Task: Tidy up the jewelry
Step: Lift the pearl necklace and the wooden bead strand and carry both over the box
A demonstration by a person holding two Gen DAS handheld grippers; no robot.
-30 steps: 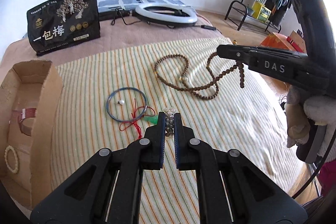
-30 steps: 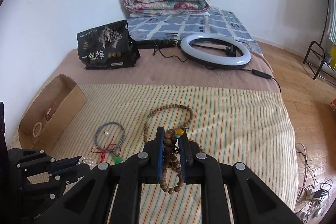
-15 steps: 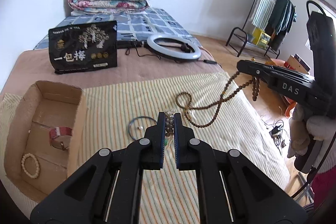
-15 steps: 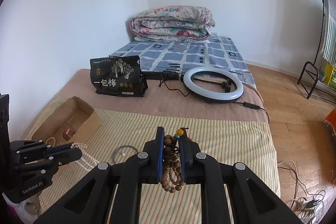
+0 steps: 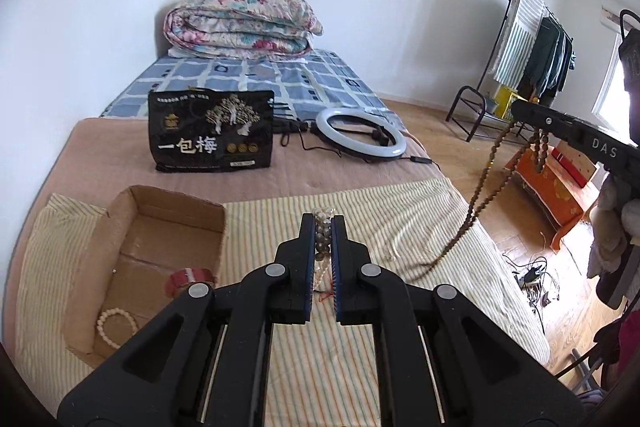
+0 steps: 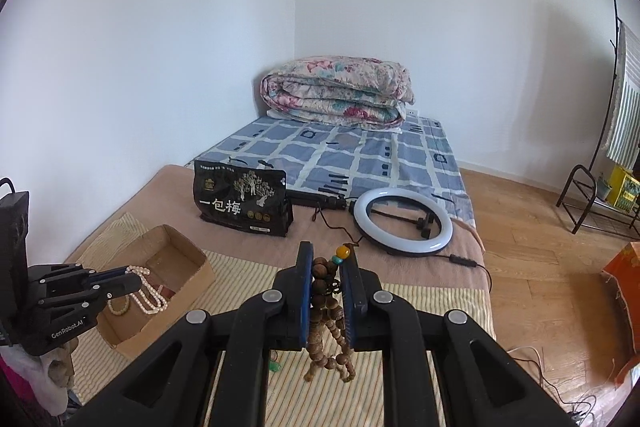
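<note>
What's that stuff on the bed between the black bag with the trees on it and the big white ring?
In the right wrist view, a black tripod and its cable lie between the black bag and the ring light.

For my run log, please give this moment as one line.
left gripper: shut on pearl strand | right gripper: shut on brown bead necklace | cardboard box: not reached
</note>
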